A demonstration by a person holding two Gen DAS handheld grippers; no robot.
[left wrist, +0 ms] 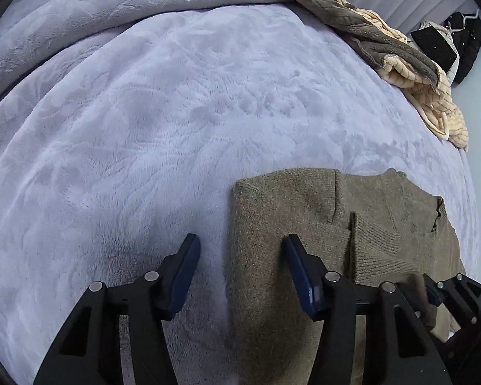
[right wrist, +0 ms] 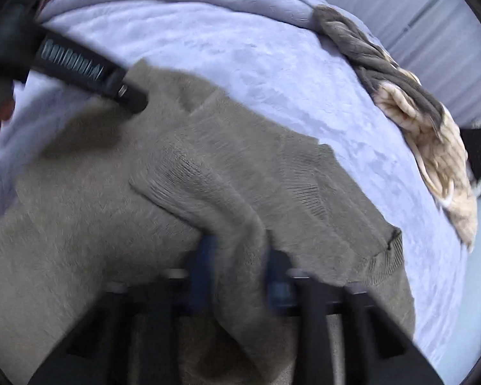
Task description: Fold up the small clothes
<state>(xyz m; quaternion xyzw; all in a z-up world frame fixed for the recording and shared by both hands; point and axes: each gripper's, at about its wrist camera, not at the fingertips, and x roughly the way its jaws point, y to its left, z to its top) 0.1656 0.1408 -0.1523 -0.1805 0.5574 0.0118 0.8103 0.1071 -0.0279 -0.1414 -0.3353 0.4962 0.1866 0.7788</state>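
Left gripper [left wrist: 240, 250] hangs open, jaws straddling the left edge of the brown knit sweater [left wrist: 304, 224] without pinching it. Right gripper [right wrist: 240, 256] looks clamped on a sweater fold, blurry though. Sweater lies on the lavender fleece blanket [left wrist: 144, 128], near right side; grey-cream garment [left wrist: 400, 48] sits far right.

I see a knit sweater [left wrist: 288, 224] in fuzzy, matt olive-brown wool, with ribbed cuffs and hem. Under it the lavender blanket [left wrist: 144, 128] looks plush and velvety, with an embossed pattern. My left gripper [left wrist: 240, 256] is matt black plastic with smooth dark blue pads [left wrist: 184, 272] and shiny metal pins. The far robe [left wrist: 400, 64] looks soft, grey outside, cream quilted within.
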